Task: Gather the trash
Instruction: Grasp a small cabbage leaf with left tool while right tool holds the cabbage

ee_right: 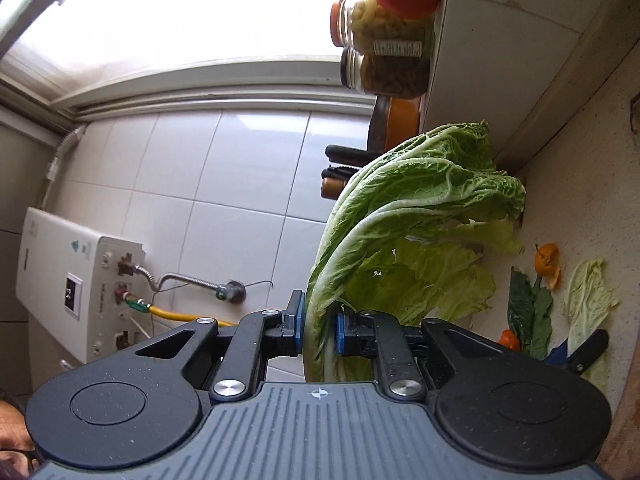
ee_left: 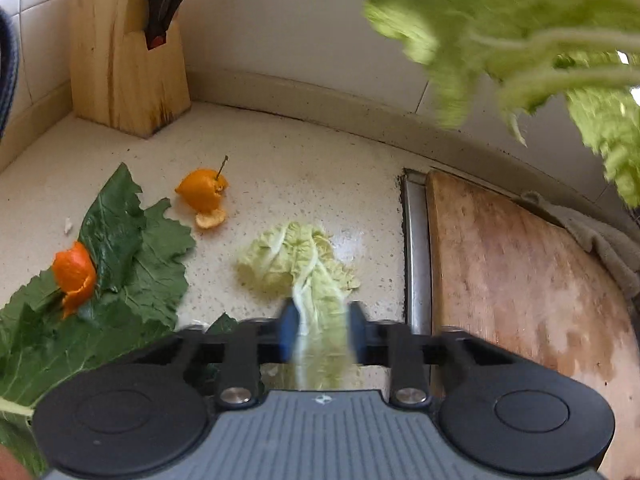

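While the right gripper (ee_right: 320,326) is turned on its side and lifted off the countertop (ee_left: 312,168), its blue pads pinch the pale stalks of a bunch of cabbage leaves (ee_right: 416,216), whose green tops hang free. Low over the counter, the left gripper (ee_left: 322,330) has its jaws set narrowly on either side of a pale cabbage leaf (ee_left: 298,260) that lies flat; whether they grip it cannot be told. Left of this leaf lie orange peel (ee_left: 204,192) and dark green leaves (ee_left: 132,256) carrying another peel piece (ee_left: 76,276). A wooden cutting board (ee_left: 520,280) sits to the right, a knife block (ee_left: 124,48) in the far corner.
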`<state>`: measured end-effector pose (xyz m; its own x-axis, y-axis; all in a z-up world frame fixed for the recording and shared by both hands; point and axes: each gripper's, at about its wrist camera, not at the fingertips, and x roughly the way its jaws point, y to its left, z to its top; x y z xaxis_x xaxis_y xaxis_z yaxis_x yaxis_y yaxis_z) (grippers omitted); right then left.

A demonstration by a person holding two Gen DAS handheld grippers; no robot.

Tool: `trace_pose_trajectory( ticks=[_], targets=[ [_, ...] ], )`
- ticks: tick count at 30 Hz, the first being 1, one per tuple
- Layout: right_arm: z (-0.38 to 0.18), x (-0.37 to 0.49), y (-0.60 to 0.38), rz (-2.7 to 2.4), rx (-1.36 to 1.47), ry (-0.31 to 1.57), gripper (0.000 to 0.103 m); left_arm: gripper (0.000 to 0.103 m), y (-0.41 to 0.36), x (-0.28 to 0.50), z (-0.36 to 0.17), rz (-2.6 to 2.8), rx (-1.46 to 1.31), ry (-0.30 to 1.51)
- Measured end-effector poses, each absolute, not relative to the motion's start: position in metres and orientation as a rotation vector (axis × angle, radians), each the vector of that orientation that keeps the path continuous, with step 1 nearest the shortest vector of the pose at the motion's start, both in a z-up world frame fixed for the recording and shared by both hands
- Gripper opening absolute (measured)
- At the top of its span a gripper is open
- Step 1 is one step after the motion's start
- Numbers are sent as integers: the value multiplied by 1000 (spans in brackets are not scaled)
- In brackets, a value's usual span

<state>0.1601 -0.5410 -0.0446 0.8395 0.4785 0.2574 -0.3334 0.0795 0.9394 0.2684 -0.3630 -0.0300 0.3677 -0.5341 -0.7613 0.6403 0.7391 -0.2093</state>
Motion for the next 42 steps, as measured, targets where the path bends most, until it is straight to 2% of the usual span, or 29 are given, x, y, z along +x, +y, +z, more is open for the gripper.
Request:
trace_pose_trajectory(
  ticks=[4, 16, 42],
  targets=[
    [-44, 155, -544, 599, 1366, 110, 21, 8, -356, 272, -22, -752, 86, 929],
    [-36, 150, -527, 607, 1345, 137, 21, 7, -295, 261, 34, -721, -101, 831],
    [-15, 181, -409, 964, 1271, 435, 21, 7, -129, 170, 70, -337, -261, 660]
  ],
)
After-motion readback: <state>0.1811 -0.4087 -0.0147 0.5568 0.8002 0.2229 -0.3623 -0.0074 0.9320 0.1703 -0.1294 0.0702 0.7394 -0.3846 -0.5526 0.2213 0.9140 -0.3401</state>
